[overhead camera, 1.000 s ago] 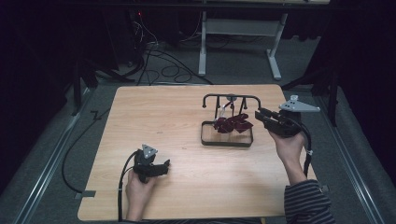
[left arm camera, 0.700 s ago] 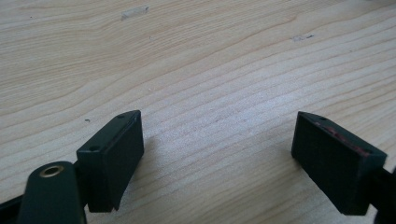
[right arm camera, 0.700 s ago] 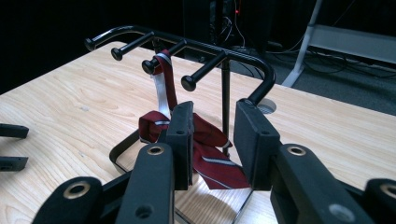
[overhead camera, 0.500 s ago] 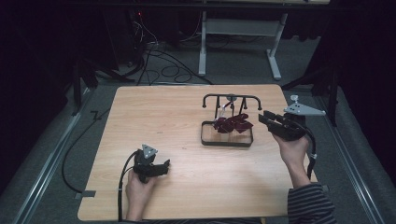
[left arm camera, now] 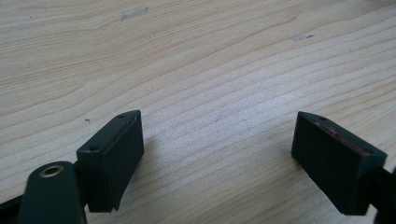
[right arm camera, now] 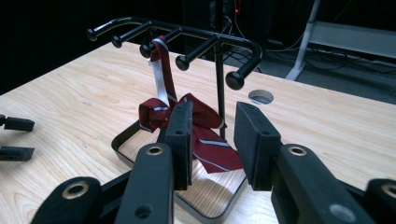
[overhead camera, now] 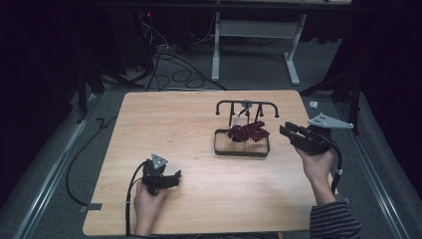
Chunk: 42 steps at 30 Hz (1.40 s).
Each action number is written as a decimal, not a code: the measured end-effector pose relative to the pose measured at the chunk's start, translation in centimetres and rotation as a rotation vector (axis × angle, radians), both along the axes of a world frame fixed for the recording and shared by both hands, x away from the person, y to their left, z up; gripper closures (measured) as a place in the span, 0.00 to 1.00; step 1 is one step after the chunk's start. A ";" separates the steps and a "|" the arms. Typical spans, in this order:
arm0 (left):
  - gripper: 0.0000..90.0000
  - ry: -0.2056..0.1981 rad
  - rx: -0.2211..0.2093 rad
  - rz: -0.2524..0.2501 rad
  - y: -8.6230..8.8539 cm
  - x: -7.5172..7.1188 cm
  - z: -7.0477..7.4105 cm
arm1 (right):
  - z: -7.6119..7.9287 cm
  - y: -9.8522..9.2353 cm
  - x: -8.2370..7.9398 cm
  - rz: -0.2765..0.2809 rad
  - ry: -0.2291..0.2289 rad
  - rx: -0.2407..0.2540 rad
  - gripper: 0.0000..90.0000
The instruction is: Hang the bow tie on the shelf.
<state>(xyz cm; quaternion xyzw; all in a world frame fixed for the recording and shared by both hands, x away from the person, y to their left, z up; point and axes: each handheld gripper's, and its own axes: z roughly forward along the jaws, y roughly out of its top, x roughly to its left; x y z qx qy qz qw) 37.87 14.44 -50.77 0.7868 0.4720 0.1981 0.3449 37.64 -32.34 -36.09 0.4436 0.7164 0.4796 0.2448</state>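
A black rack (overhead camera: 246,105) with several pegs stands on a shallow tray base (overhead camera: 242,151) right of the table's middle. A dark red striped tie (overhead camera: 248,132) hangs from one peg and lies heaped in the tray. My right gripper (overhead camera: 284,130) hovers just right of the tray, pointing left at it. In the right gripper view its jaws (right arm camera: 214,122) stand apart with nothing between them; the tie (right arm camera: 211,148) and the rack (right arm camera: 187,33) lie just beyond. My left gripper (overhead camera: 173,178) rests at the table's front left, open over bare wood (left arm camera: 219,126).
The wooden table (overhead camera: 164,124) has a round hole (right arm camera: 261,96) behind the rack. The left gripper (right arm camera: 14,137) appears far off at the left edge of the right gripper view. Cables and a metal desk frame (overhead camera: 254,35) lie on the floor beyond the table.
The right hand with its gripper has shifted very slightly down and toward the table's near side. The left gripper and the tie have not moved.
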 end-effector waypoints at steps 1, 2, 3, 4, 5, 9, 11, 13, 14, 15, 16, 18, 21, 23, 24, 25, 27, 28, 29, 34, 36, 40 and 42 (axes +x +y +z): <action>0.19 0.000 0.000 0.000 0.0 0.0 0.0 | 0.0 -0.1 -0.1 0.000 0.001 -0.001 0.77; 0.19 0.000 0.000 0.000 0.0 0.0 0.0 | -0.1 -0.2 -0.2 -0.002 0.001 0.004 0.77; 0.19 0.000 0.000 0.000 0.0 0.0 0.0 | -0.1 -0.3 -0.2 -0.002 0.000 0.002 0.77; 0.19 0.000 0.000 0.000 0.0 0.0 0.0 | -0.1 -0.3 -0.3 -0.004 0.001 0.003 0.77; 0.19 0.000 0.000 0.000 0.0 0.0 0.0 | -0.1 -0.4 -0.4 -0.006 0.003 0.005 0.77; 0.19 0.000 0.000 0.000 0.0 0.0 0.0 | -0.3 -0.8 -0.7 -0.010 0.004 0.010 0.77; 0.19 0.000 0.000 0.000 0.0 0.0 0.0 | -0.3 -1.0 -0.9 -0.015 0.004 0.017 0.77; 0.19 0.000 0.000 0.001 0.0 0.0 0.0 | -0.4 -1.2 -1.0 -0.017 0.005 0.022 0.77; 0.19 0.000 0.000 0.000 0.0 0.0 0.0 | -0.5 -1.3 -1.1 -0.018 0.006 0.022 0.77; 0.19 0.000 0.000 0.001 0.0 0.0 0.0 | -0.6 -1.4 -1.2 -0.020 0.007 0.023 0.77; 0.19 0.000 0.000 0.001 0.0 0.0 0.0 | -0.7 -1.5 -1.2 -0.020 0.006 0.024 0.77; 0.19 0.000 0.000 0.001 0.0 0.0 0.0 | -0.8 -1.7 -1.5 -0.026 0.010 0.027 0.77; 0.19 0.000 0.000 0.001 0.0 0.0 0.0 | -1.1 -2.0 -1.8 -0.031 0.012 0.031 0.77; 0.19 0.000 0.000 0.001 0.0 0.0 0.0 | -1.3 -2.2 -2.0 -0.034 0.013 0.034 0.77; 0.19 0.000 0.000 0.000 0.0 0.0 0.0 | -1.4 -2.3 -2.1 -0.035 0.013 0.035 0.77; 0.19 0.000 0.000 0.001 0.0 0.0 0.0 | -1.4 -2.4 -2.2 -0.037 0.015 0.033 0.77; 0.19 0.000 0.000 0.001 0.0 0.0 0.0 | -1.6 -2.4 -2.3 -0.039 0.019 0.031 0.77; 0.19 0.000 0.000 0.001 0.0 0.0 0.0 | -1.7 -2.5 -2.4 -0.040 0.019 0.028 0.77; 0.19 0.000 0.000 0.000 0.0 0.0 0.0 | -1.7 -2.5 -2.5 -0.040 0.019 0.029 0.77; 0.19 0.000 0.000 0.000 0.0 0.0 0.0 | -2.1 -2.7 -2.8 -0.044 0.022 0.032 0.77; 0.19 0.000 0.000 0.001 0.0 0.0 0.0 | -2.2 -2.8 -3.0 -0.045 0.028 0.031 0.77; 0.19 0.000 0.000 0.000 0.0 0.0 0.0 | -2.6 -2.9 -3.3 -0.048 0.031 0.034 0.77; 0.19 0.000 0.000 0.001 0.0 0.0 0.0 | -2.8 -3.0 -3.5 -0.048 0.032 0.035 0.77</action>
